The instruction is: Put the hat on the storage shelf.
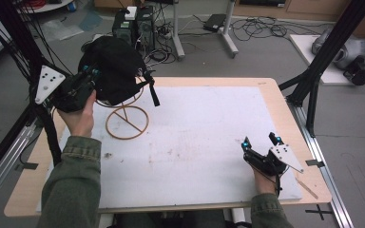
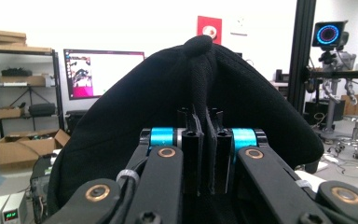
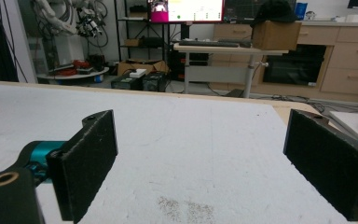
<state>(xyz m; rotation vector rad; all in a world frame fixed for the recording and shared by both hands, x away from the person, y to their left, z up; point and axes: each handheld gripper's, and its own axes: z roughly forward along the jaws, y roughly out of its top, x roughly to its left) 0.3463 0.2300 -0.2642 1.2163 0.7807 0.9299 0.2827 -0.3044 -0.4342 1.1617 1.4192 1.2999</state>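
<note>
A black cap (image 1: 114, 69) hangs over the top of a wooden wire stand (image 1: 127, 122) at the table's far left. My left gripper (image 1: 91, 72) is raised beside it and shut on the cap's fabric. In the left gripper view the cap (image 2: 242, 107) rises right in front of the jaws, and a fold of its cloth is pinched between them at my left gripper (image 2: 204, 140). A black strap (image 1: 152, 92) dangles from the cap. My right gripper (image 1: 261, 140) rests low near the table's right front, open, with nothing between its pads (image 3: 91, 154).
A white mat (image 1: 195, 142) covers most of the wooden table (image 1: 271, 90). Black frame posts (image 1: 323, 57) stand at the right and left edges. On the floor behind the table are computer boxes (image 1: 133, 23) and cables.
</note>
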